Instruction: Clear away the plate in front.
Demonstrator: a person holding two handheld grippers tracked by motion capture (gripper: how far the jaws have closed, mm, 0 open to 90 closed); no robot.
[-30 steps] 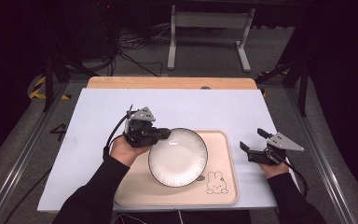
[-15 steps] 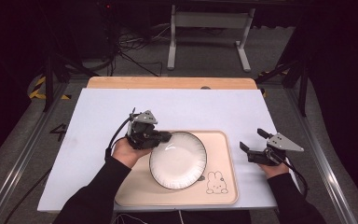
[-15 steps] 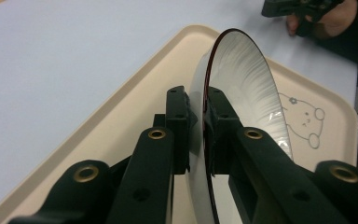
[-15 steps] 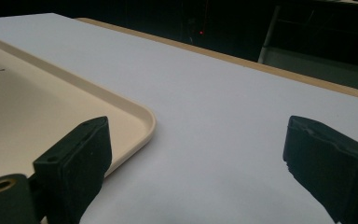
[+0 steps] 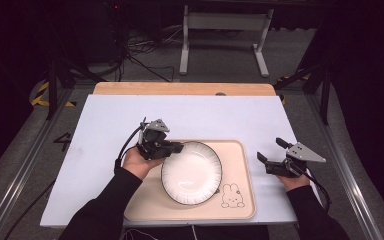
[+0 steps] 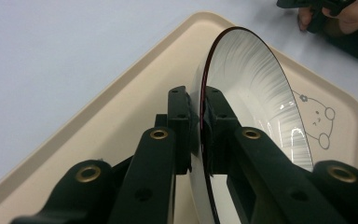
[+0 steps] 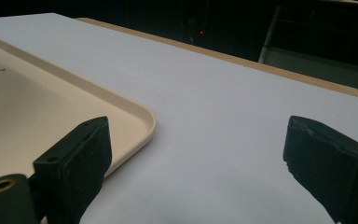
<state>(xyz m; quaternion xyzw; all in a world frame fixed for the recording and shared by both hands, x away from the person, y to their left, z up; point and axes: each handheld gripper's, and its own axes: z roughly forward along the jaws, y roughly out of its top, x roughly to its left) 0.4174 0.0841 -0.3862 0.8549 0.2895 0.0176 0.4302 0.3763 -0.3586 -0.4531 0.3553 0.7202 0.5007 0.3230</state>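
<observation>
A white plate (image 5: 192,173) with a dark rim lies over a cream tray (image 5: 240,200) printed with a rabbit drawing. My left gripper (image 5: 176,147) is shut on the plate's left rim; in the left gripper view both pads pinch the thin rim of the plate (image 6: 256,88) edge-on above the tray (image 6: 121,107). My right gripper (image 5: 271,151) rests on the white table just right of the tray, open, with nothing between its fingers (image 7: 74,158). The tray's corner (image 7: 135,121) lies at the left of the right gripper view.
A white sheet (image 5: 110,125) covers the table, with a wooden strip (image 5: 180,89) along the far edge. A metal stand (image 5: 225,30) and cables sit on the dark floor beyond. Bare table surface lies left and behind the tray.
The plate and my left gripper have shifted slightly toward the near side of the tray. The right gripper has stayed put.
</observation>
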